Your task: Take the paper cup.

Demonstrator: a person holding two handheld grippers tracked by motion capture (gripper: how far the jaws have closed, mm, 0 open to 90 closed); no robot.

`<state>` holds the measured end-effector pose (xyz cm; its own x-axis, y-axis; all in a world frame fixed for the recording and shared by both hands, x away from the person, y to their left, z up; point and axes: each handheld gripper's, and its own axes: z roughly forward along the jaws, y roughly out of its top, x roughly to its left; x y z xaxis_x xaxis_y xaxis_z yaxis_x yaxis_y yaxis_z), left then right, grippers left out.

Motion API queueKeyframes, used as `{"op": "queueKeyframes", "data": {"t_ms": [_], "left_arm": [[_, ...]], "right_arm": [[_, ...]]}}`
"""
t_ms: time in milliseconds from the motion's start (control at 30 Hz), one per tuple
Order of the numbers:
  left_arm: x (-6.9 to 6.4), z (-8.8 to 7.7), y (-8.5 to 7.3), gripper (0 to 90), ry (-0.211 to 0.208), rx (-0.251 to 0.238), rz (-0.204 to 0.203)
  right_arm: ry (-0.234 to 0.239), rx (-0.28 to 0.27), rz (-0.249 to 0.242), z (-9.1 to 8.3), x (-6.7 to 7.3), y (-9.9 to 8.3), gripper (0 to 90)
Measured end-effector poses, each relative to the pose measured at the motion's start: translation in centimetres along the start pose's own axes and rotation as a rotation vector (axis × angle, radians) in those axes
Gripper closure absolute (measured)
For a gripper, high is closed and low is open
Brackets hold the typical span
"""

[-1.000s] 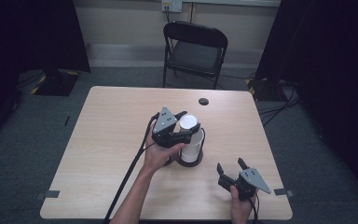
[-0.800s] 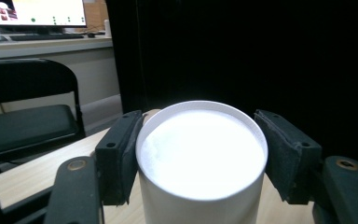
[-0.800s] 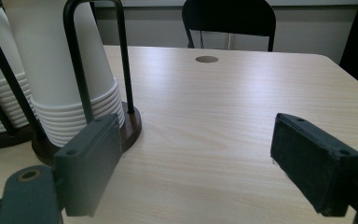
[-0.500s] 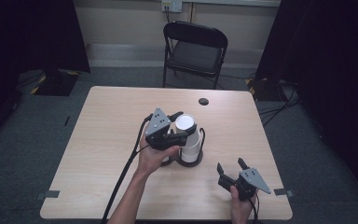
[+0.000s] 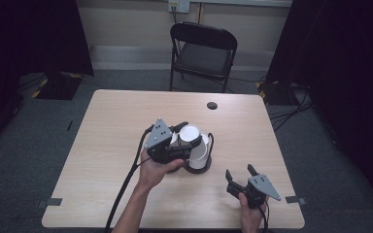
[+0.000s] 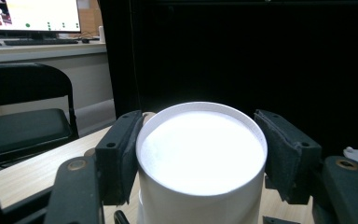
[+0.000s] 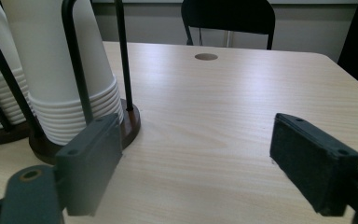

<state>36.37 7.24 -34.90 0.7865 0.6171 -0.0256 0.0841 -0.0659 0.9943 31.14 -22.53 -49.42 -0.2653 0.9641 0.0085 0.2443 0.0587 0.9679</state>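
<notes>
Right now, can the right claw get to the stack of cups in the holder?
Probably yes. The right claw is open, with bare table between it and the cup stack; only the holder's black rods fence the cups.

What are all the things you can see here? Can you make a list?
Paper cups: two upside-down stacks, white, in the holder at mid-table.
Cup holder: one, dark round base with black wire uprights, mid-table.
Table: one, light wood, with a dark round hole near the far edge.
Folding chair: one, black, behind the table.
Monitor: one, lit, on a desk in the left claw view.
Left claw: black, shut on the top cup.
Right claw: black, open, near the table's front right.
</notes>
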Motion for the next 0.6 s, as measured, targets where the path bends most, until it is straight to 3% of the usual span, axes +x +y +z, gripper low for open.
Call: {"op": "queueKeyframes", "data": {"t_ms": [67, 133, 367, 500, 600], "left_arm": [[-0.1, -0.3, -0.1, 35.1, -0.003, -0.002, -0.006], [-0.1, -0.5, -0.4, 35.0, -0.008, 0.001, -0.016], [-0.4, -1.2, -1.4, 35.1, 0.009, 0.013, -0.028], [-0.8, -1.7, -1.7, 35.1, 0.000, 0.012, -0.020], [-0.8, -1.9, -2.4, 35.1, -0.021, 0.019, -0.061]], "right_arm": [[-0.004, 0.019, -0.012, 0.2, 0.2, 0.1, 19.4], [0.021, 0.003, -0.006, 0.0, 0.2, 0.0, 24.5], [0.031, 0.012, 0.011, 0.0, 0.4, 0.0, 25.6], [0.058, 0.005, 0.014, 0.0, 0.9, 0.0, 27.3], [0.123, -0.008, 0.014, 0.0, 2.2, 0.1, 29.4]]}}
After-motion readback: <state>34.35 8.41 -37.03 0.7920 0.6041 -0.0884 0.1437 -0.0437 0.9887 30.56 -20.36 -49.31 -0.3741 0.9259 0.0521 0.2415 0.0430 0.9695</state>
